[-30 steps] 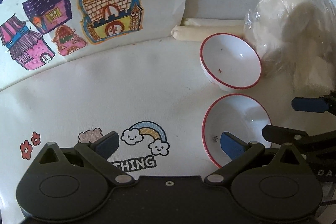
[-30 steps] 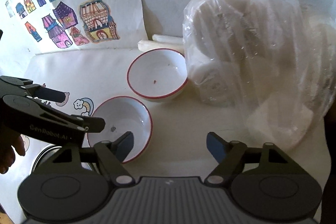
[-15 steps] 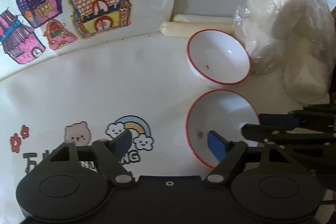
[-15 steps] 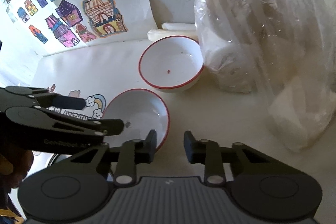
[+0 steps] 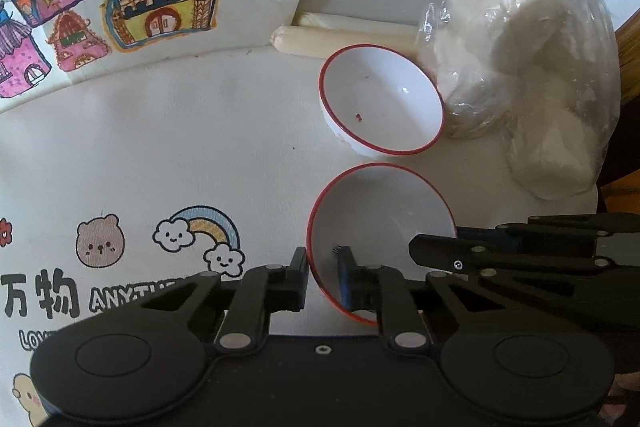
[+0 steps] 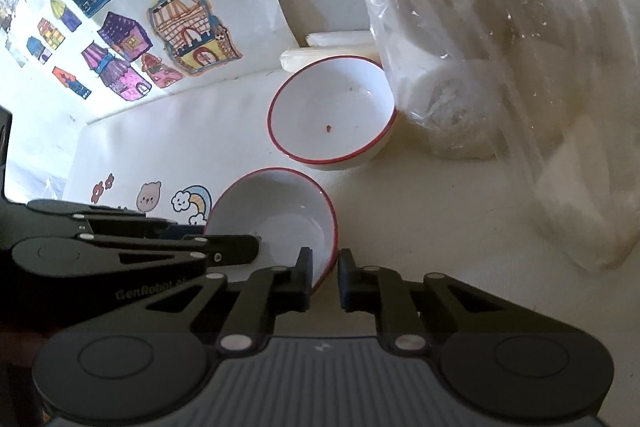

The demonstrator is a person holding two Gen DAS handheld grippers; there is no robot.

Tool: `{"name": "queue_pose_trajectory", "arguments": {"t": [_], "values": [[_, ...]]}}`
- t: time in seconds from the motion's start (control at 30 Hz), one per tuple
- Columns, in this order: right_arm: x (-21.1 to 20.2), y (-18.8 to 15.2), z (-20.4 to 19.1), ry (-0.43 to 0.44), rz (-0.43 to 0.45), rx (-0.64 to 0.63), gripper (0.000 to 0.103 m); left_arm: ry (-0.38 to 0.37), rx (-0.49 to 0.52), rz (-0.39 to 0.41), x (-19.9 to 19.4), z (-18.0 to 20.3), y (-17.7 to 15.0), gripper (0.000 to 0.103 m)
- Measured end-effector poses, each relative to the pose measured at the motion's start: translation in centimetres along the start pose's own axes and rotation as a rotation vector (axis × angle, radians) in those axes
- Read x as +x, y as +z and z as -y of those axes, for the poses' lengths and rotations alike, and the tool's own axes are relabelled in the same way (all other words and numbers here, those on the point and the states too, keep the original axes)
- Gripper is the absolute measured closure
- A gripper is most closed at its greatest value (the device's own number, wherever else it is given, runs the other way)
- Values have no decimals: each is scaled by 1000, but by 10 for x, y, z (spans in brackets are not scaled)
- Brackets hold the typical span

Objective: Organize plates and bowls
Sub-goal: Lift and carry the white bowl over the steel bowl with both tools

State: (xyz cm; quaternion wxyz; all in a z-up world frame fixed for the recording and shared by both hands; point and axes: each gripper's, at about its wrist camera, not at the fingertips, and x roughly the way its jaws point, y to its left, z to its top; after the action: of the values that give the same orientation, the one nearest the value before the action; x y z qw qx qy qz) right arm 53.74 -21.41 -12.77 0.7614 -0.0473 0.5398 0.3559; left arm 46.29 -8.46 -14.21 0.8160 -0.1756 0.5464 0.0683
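Left black two-finger claw [image 5: 323, 277] is low and level, its blue-padded fingers [image 5: 347, 281] drawn in tight on the near rim of the red-rimmed white bowl [image 5: 380, 219], one finger outside, one inside. Right black claw [image 6: 325, 277] pinches the same bowl's rim from the opposite side, fingers nearly together. Each claw's linkage reaches across into the other's view, the two claws close side by side.

Two white bowls with red rims. The near bowl [image 5: 380, 223] [image 6: 276, 215] is tilted, its rim pinched on the left and on the right by tongs. The far bowl [image 5: 382, 99] [image 6: 332, 111] stands upright on the desk just beyond it, a small reddish speck inside, its right side against a plastic bag.
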Motion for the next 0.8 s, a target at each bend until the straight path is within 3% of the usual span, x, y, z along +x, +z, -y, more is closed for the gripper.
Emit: {"name": "queue_pose_trajectory", "arguments": {"t": [0.37,0.8], "values": [[-46,-6,9,34,98,9,93,-22,13,91,-40,19,1,87],[-110,-40,49,13,193,63,93,-96,104,150,-65,81,-7,87]]}}
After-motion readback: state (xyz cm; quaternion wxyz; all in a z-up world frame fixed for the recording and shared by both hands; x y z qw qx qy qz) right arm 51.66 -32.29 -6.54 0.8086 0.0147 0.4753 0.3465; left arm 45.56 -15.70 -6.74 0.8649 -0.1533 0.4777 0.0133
